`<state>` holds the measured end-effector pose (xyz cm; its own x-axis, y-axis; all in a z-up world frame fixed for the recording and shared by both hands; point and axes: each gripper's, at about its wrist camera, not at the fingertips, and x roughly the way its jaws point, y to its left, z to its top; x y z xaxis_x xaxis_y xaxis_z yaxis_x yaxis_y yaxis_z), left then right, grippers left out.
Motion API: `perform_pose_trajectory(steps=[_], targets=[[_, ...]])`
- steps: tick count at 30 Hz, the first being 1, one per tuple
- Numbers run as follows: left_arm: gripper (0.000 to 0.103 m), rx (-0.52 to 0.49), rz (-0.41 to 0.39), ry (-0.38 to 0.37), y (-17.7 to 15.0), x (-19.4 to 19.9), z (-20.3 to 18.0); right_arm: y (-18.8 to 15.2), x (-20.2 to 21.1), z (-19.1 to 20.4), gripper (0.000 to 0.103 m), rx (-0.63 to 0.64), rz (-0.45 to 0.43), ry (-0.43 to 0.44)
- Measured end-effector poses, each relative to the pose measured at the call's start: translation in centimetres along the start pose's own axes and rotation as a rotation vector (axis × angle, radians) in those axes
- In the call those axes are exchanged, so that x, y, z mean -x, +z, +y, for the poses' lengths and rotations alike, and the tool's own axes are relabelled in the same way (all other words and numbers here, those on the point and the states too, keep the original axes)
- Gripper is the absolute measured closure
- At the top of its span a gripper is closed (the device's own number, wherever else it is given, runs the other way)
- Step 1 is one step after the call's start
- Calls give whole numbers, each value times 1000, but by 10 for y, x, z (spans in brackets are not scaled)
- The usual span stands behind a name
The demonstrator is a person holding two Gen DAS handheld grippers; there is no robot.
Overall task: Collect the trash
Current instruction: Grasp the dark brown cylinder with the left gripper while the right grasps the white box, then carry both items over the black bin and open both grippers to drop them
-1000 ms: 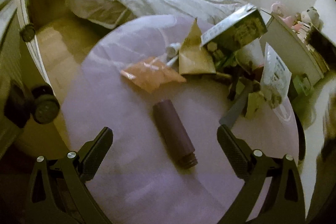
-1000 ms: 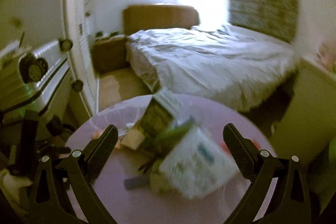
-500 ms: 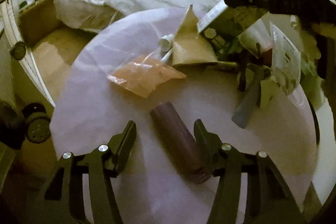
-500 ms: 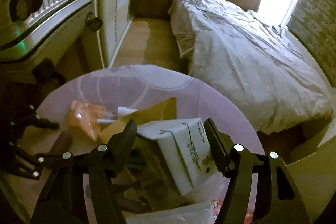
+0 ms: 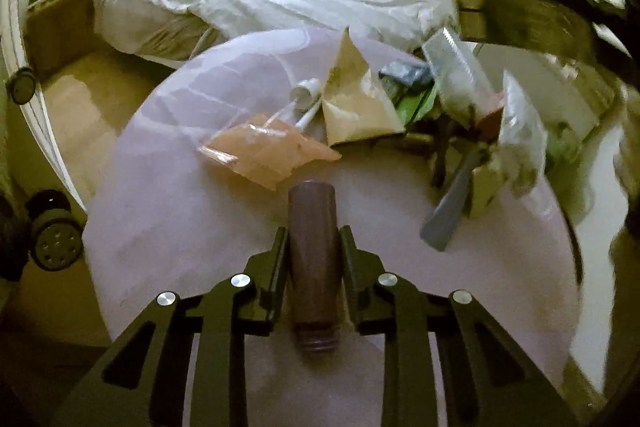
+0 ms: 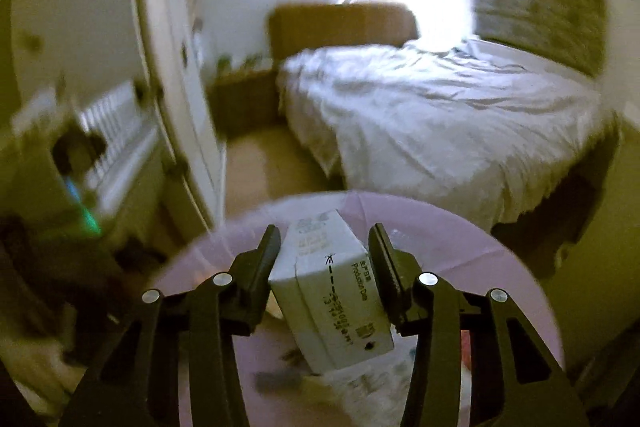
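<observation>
Left gripper (image 5: 313,243) has closed from wide open onto the brown tube (image 5: 313,251); jaws pinch it mid-body over the round table (image 5: 168,211). Right gripper (image 6: 323,251) has clamped the white carton (image 6: 334,291), raised off the pile. 2 items secured. No bin visible; remaining trash (image 5: 460,115) sits far right.
</observation>
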<state>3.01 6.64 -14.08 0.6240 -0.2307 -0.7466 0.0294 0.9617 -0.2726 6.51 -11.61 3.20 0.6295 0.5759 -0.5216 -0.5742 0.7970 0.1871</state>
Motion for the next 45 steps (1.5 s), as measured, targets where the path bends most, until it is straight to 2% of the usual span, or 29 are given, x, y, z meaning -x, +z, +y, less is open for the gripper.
perform_pose_trajectory(steps=[5, 7, 10, 14, 17, 21, 27, 30, 36, 41, 45], targets=[[78, -32, -41, -34, 10, 20, -16, -27, 53, -16, 57, -133, -86, -30], [78, -66, -54, -56, 19, 26, -30, -41, 78, -29, 57, -197, -123, -47], [78, -124, -66, -122, 35, 30, -65, -68, 118, -61, 57, -302, -166, -120], [78, -209, -64, -268, 56, 21, -128, -110, 172, -110, 58, -448, -208, -256], [78, -265, -29, -411, 69, 3, -188, -145, 212, -146, 59, -560, -233, -366], [78, -351, 24, -552, 72, -20, -264, -188, 249, -180, 59, -652, -235, -534], [78, -461, 139, -676, 61, -63, -365, -242, 275, -227, 60, -764, -202, -721], [78, -506, 216, -692, 51, -93, -410, -266, 274, -253, 59, -811, -158, -785], [78, -576, 341, -667, 25, -145, -469, -307, 259, -277, 59, -896, -97, -807], [78, -596, 422, -628, 12, -176, -487, -322, 244, -297, 59, -939, -56, -793], [78, -595, 455, -605, 5, -191, -490, -333, 228, -305, 59, -957, -14, -782]])
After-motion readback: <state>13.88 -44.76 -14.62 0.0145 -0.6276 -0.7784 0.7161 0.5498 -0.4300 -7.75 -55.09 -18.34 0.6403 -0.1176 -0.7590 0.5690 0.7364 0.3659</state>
